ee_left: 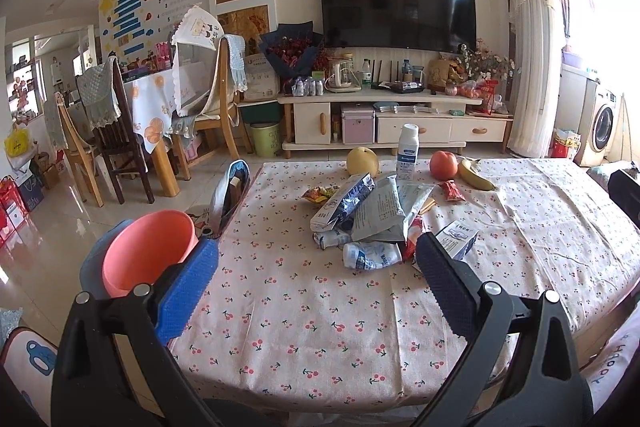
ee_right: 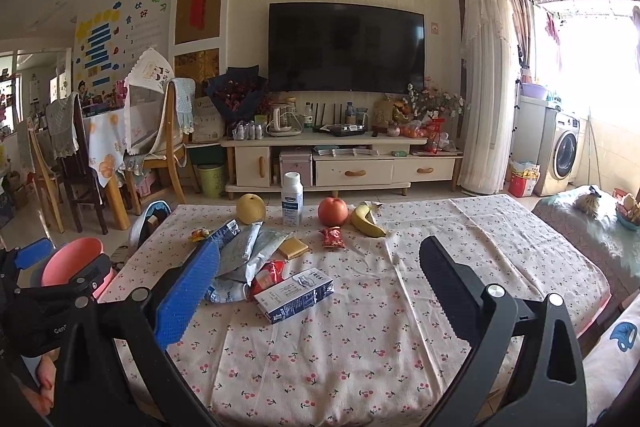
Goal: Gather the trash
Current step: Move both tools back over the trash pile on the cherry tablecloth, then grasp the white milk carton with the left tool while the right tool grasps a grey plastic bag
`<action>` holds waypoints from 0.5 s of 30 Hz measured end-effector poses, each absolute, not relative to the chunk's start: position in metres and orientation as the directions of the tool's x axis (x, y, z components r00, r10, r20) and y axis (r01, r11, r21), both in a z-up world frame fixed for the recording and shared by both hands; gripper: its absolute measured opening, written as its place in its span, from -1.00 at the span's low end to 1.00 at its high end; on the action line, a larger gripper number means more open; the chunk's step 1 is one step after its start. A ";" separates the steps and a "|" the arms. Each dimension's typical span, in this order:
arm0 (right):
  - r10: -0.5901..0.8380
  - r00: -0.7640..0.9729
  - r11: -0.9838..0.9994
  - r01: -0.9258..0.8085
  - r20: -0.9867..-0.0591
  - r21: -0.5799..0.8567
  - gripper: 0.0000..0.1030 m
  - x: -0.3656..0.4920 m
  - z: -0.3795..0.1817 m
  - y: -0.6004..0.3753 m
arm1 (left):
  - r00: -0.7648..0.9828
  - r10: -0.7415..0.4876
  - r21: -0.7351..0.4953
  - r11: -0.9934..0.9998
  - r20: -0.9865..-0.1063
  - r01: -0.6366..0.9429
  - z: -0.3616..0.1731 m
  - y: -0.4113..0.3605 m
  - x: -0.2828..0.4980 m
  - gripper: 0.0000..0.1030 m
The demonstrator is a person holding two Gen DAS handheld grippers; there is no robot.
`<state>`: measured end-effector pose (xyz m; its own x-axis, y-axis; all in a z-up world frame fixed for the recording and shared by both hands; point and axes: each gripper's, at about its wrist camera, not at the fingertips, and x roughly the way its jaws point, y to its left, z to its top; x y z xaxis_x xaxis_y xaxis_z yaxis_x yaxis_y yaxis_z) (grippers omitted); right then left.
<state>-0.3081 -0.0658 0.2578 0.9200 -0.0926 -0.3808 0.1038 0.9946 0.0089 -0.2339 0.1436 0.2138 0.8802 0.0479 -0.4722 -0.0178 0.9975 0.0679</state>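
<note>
Far left, off the table edge: pink bin (ee_left: 148, 251), mouth tilted toward the camera, just beside the blue pad of the left gripper (ee_left: 316, 267). Left gripper spread wide, grasping nothing, hovering over the cherry-print tablecloth (ee_left: 320, 327).

Mid-table: heap of trash, with blue-and-white snack bag (ee_left: 344, 203), grey pouches (ee_left: 380, 215) overlapping it, 2 crushed small bottles (ee_left: 370, 255) at the near edge, red wrapper (ee_right: 270, 275) and milk carton (ee_right: 294, 291) lying flat just right of the heap.

Behind, in a row: yellow pear (ee_right: 251, 209), upright white bottle (ee_right: 292, 199), red apple (ee_right: 333, 211), banana (ee_right: 368, 221); small red packet (ee_right: 332, 239) in front of the apple.

Right gripper (ee_right: 320, 291) likewise released, wide apart, empty, carton between its fingers in view.
</note>
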 end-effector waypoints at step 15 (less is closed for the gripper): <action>-0.060 0.857 0.992 0.106 -0.511 0.061 0.91 -0.260 0.180 -0.074 | 0.840 0.032 0.059 0.998 -0.542 0.000 0.170 0.149 -0.198 0.93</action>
